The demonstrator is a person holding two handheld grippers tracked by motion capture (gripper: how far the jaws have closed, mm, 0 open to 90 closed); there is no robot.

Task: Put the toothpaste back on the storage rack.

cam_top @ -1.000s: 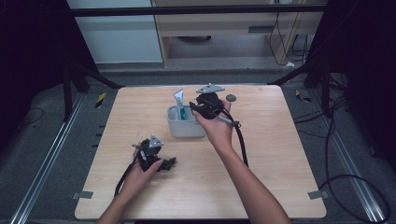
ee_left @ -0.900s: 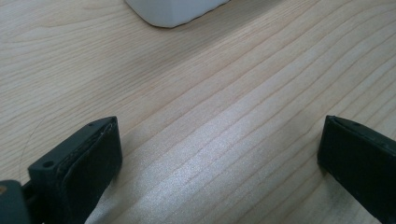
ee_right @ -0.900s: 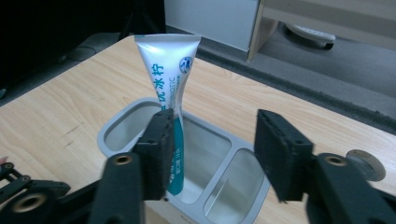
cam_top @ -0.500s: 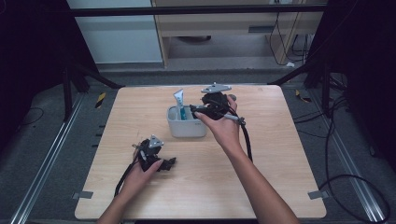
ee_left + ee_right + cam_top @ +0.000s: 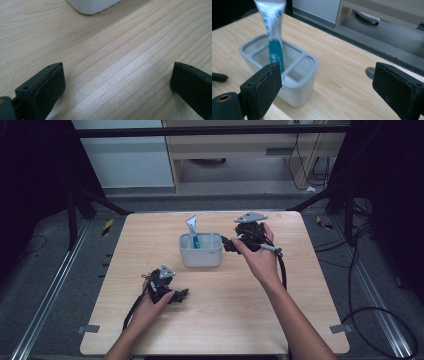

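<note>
Your right gripper (image 5: 231, 243) stands wide, nothing between its jaws; they have just been opening, and the toothpaste tube (image 5: 193, 232) you were working with stands on its own in the grey holder (image 5: 201, 255). The tube leans upright in the holder's left compartment, crimped end up, propped against the wall because the slot is roomier than the tube. The right compartment looks empty. The holder sits near the middle of the tabletop (image 5: 300, 320), a little toward the far edge, within easy reach of either hand.

From the right gripper view, the tube (image 5: 273, 32) rises beyond and above the left jaw, apart from it, and the holder (image 5: 298, 85) lies partly between the jaws but untouched. In the high view that gripper hangs just beside the holder's right end, pointing toward it, so the tube lies to its left with the holder's right compartment between them.

Your left gripper (image 5: 176, 295) rests low on the tabletop toward the near left corner, jaws also spread wide over bare wood, holding nothing; it looks parked out of the way. The holder's corner (image 5: 92, 6) lies well ahead of it
</note>
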